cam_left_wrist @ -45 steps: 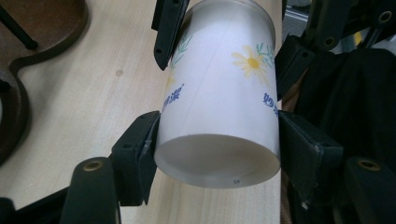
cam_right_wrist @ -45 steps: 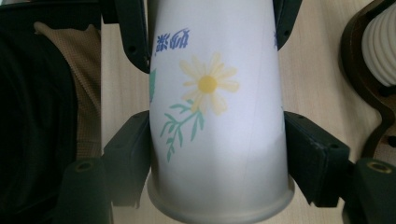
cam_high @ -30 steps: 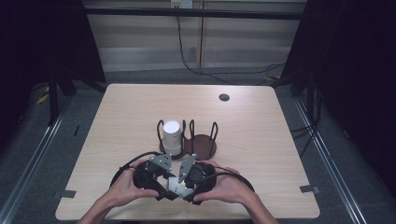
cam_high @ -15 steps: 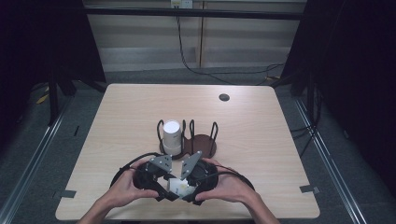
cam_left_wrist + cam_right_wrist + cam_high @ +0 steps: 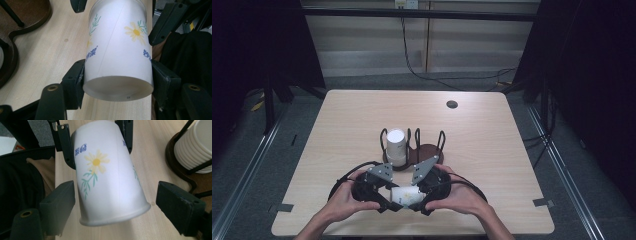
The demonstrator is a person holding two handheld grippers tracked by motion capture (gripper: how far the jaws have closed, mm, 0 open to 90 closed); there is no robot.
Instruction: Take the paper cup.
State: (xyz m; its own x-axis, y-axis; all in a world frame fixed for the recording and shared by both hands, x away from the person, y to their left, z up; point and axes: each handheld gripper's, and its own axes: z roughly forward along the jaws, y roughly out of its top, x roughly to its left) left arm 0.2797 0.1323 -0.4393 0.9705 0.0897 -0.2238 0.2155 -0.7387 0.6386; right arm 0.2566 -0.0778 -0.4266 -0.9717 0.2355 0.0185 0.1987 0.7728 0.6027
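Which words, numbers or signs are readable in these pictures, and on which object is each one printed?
"妙潔": my best reading of the blue characters on the side of the paper cup, by the daisy print; partly cut off, so uncertain.
Tiny dark mark on the cup's bottom edge: too small to read.
Nothing else carries readable text.

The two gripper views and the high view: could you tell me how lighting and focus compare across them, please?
High view: table evenly lit, surroundings nearly black, paper cup glaring white. Left gripper view: cup sharp, its top overexposed. Right gripper view: cup crisp, near jaws soft, cup stack slightly blurred.
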